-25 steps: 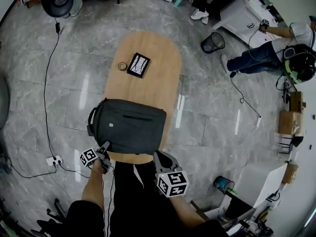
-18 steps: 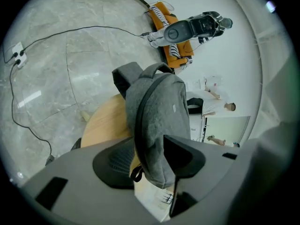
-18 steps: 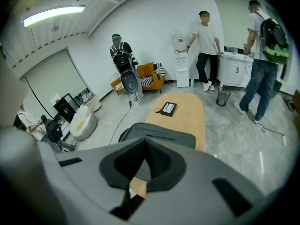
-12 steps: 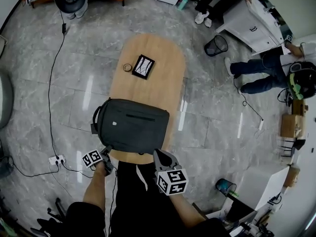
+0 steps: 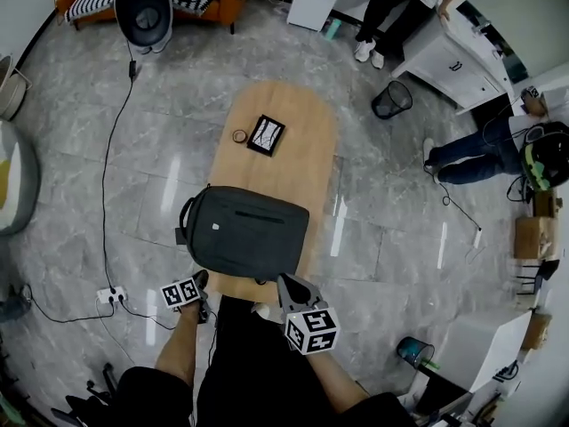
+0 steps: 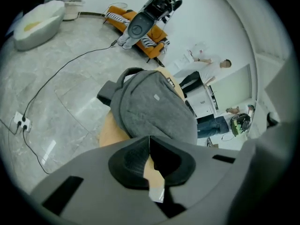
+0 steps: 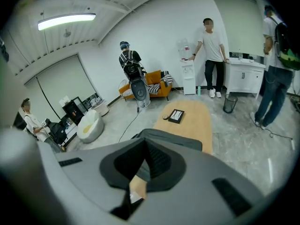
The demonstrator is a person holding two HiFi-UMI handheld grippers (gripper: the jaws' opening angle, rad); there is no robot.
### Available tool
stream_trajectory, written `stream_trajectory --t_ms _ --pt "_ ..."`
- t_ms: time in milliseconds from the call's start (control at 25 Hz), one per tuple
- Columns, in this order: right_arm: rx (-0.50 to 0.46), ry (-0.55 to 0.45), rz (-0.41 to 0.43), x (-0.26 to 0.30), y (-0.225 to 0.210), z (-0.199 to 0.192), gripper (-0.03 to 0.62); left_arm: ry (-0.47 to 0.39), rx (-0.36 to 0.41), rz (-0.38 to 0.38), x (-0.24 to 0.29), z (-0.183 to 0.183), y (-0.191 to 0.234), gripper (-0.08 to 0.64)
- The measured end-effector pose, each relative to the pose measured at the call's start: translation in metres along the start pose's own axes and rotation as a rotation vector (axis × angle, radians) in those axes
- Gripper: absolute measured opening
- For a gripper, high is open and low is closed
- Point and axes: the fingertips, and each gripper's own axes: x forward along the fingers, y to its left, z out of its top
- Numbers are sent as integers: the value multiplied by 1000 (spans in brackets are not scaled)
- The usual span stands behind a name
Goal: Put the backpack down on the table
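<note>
The backpack (image 5: 247, 232) lies flat on the table (image 5: 302, 118), at the end close to the person. It is dark grey, and its handle pokes out over the table's left side. Farther along the table there is a black frame (image 5: 266, 135) with a small ring (image 5: 240, 136) just beside it, well apart from the bag. The left gripper (image 5: 201, 278) is by the bag's near left corner and points down at a slant. Its jaws have just been closing, and in the left gripper view (image 6: 150, 139) they are pressed together with nothing between them. Past them you can see the grey bag (image 6: 150, 111) on the wood. The right gripper (image 5: 286, 280) is by the bag's near right corner. In the right gripper view (image 7: 144, 142) its jaws are pressed together too, and they pinch nothing. The bag (image 7: 173, 140) shows just over them, with the long table (image 7: 194, 121) behind it. Neither gripper has hold of the bag. On the grey floor a cable (image 5: 111, 176) runs along the left, and a bin (image 5: 391, 100) stands off to the right of the table.
</note>
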Motion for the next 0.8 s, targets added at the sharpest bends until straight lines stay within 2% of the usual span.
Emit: stream_trajectory --t_ms 200,400,560,800 --pt "-13 -46 2 -21 5 -10 11 -40 128 7 -16 0 -28 20" --pt "21 -87 -21 -53 12 -42 11 -65 257 32 -45 -18 -66 20" --pt "48 -122 -40 -78 12 -63 9 -105 398 -21 -76 -37 -124 20" --pt "-2 -241 -65 -117 20 -57 9 -205 639 -85 -129 -51 -207 20"
